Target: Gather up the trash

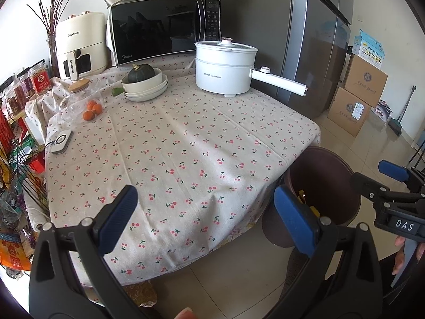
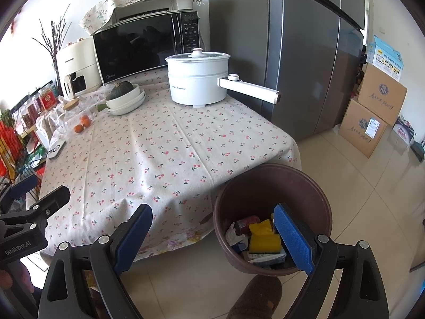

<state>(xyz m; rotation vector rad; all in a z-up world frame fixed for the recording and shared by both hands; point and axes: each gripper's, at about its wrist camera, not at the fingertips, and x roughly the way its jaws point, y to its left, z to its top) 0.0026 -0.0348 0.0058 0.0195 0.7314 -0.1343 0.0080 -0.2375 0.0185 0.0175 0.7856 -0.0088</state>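
Straight ahead, at twelve o'clock, fridge [image 2: 305,53] towering grey behind the tabletop [image 2: 159,148] in its cherry-print cloth. Back along the far edge, microwave [image 2: 143,45] at eleven o'clock, cream air fryer [image 1: 79,45] to its nine o'clock side, white electric pot [image 2: 198,79] in front with handle pointing toward three o'clock. Stacked at two o'clock on the floor, cardboard boxes [image 2: 372,111]. Down at five o'clock in the right wrist view, brown trash bin [image 2: 273,178] standing on the floor just beside the tabletop corner, holding the trash [image 2: 263,239]: yellow packet, red can, crumpled paper. Left tongs [image 1: 209,212] spread wide over the near cloth, pinching nothing. Right tongs [image 2: 215,226] likewise spread, one blue pad above the bin, empty. Smaller still, bowls with a green squash [image 1: 140,74], then oranges [image 1: 93,109] under a glass jar.
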